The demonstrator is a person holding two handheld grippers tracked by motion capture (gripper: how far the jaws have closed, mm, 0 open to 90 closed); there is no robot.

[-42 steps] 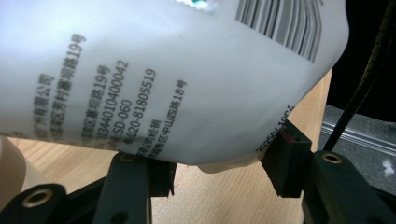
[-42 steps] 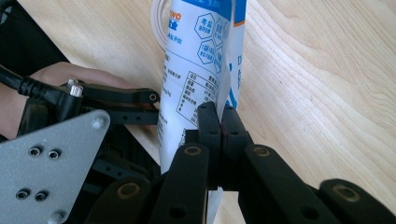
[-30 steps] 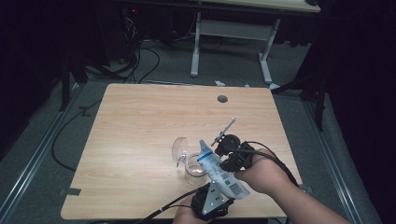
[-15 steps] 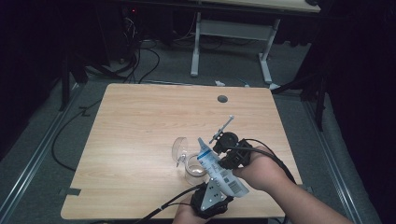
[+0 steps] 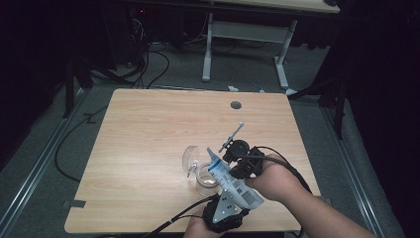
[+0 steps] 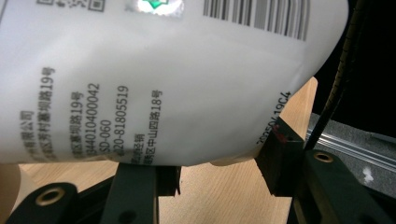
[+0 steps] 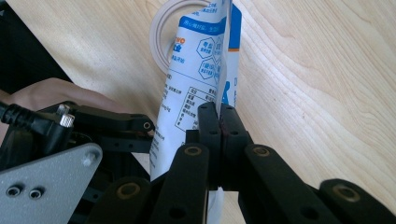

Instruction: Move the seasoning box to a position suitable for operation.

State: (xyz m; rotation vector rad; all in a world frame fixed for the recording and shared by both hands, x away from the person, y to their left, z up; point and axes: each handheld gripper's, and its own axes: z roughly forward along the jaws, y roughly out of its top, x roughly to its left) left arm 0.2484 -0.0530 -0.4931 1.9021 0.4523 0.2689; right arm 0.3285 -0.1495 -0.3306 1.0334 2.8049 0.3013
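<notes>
A white and blue printed pouch (image 5: 233, 182) hangs slanted over a clear cup (image 5: 206, 180) near the table's front edge. My left gripper (image 5: 229, 201) comes in from the bottom and grips the pouch's lower end. In the left gripper view the pouch (image 6: 168, 79) sits between the jaws of the left gripper (image 6: 215, 168), which have just been opening a little while the pads still touch it. My right gripper (image 7: 219, 116) is shut on the pouch's (image 7: 191, 88) flat side seam; in the high view that right gripper (image 5: 220, 159) reaches in from the right.
A second clear round piece (image 5: 190, 157) lies on its side just left of the cup. The wooden table (image 5: 158, 129) has a cable hole (image 5: 236, 105) at the back. Another desk's legs (image 5: 207, 49) and floor cables (image 5: 148, 64) lie beyond.
</notes>
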